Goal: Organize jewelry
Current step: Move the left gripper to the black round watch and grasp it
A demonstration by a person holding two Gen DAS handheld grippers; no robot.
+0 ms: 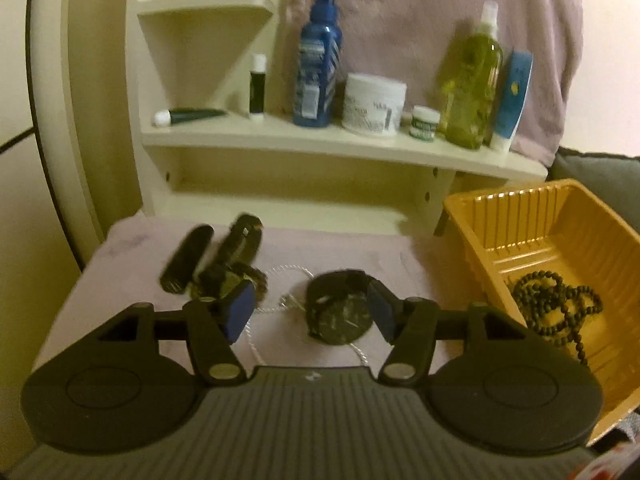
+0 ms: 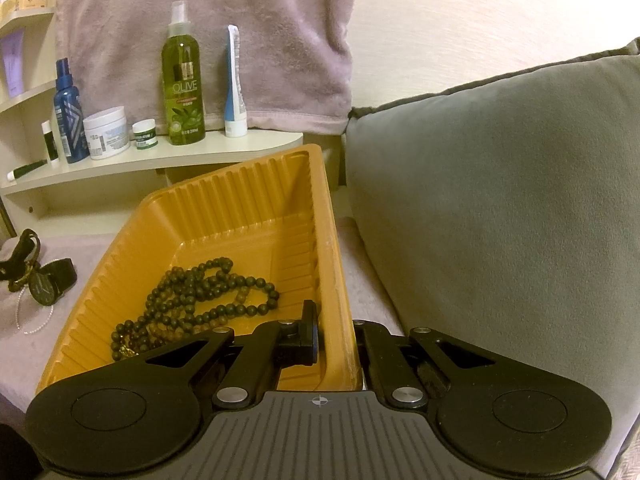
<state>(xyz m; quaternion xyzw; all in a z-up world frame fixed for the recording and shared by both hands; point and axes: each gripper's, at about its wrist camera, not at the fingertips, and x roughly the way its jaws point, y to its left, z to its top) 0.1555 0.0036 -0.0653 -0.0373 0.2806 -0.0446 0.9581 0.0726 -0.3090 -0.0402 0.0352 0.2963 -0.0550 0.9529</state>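
Observation:
My left gripper (image 1: pixel 310 314) stands open low over the pink cloth. A black round watch (image 1: pixel 340 316) lies between its blue pads (image 1: pixel 240 312), nearer the right one. A thin white necklace (image 1: pixel 288 276) trails under and around the watch. Left of it lies a second dark-strapped watch (image 1: pixel 224 264), blurred. An orange ribbed tray (image 1: pixel 520 216) at the right holds a dark bead necklace (image 1: pixel 556 308). My right gripper (image 2: pixel 336 336) is shut on the orange tray's (image 2: pixel 240 208) near right wall, one finger inside and one outside. The bead necklace (image 2: pixel 200 296) lies just beyond it, and the black watch (image 2: pixel 50 284) at far left.
A cream shelf (image 1: pixel 320 144) behind the cloth carries a blue bottle (image 1: pixel 316 56), a white jar (image 1: pixel 374 104), a green olive spray bottle (image 2: pixel 182 80) and tubes. A grey cushion (image 2: pixel 500 200) presses against the tray's right side. A pink towel (image 2: pixel 200 12) hangs behind.

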